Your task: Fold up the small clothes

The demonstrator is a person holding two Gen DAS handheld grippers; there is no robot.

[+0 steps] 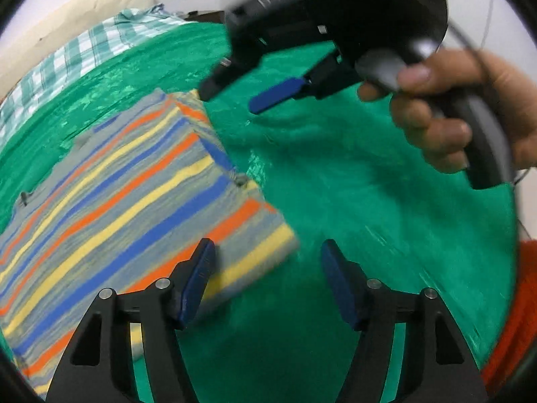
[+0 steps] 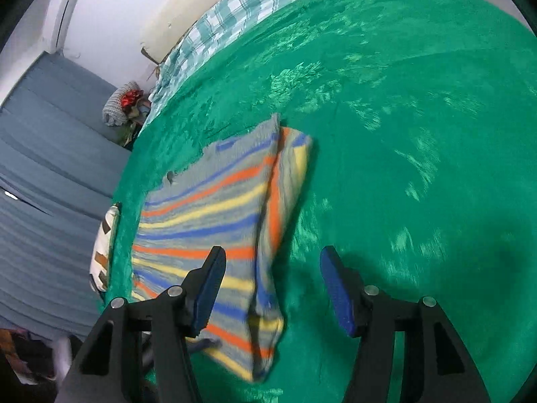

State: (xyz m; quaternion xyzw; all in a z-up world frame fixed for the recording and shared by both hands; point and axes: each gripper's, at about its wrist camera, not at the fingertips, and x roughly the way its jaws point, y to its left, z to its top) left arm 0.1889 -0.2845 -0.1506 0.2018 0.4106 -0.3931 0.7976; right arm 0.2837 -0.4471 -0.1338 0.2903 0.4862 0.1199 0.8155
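My left claw (image 1: pixel 266 268) hangs open and empty above the green blanket (image 1: pixel 352 201), with the corner of the striped garment (image 1: pixel 127 201) just beside its left finger. My right claw (image 2: pixel 272 275) is also open and grips nothing, with the garment's folded edge below its left finger. The garment lies flat on the green blanket over the bed, one side folded over.

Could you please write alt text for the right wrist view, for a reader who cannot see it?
A partly folded striped garment lies on a green blanket, its right side doubled over. The right tongs stand open just above its near edge, gripping nothing. A checked cloth lies beyond.
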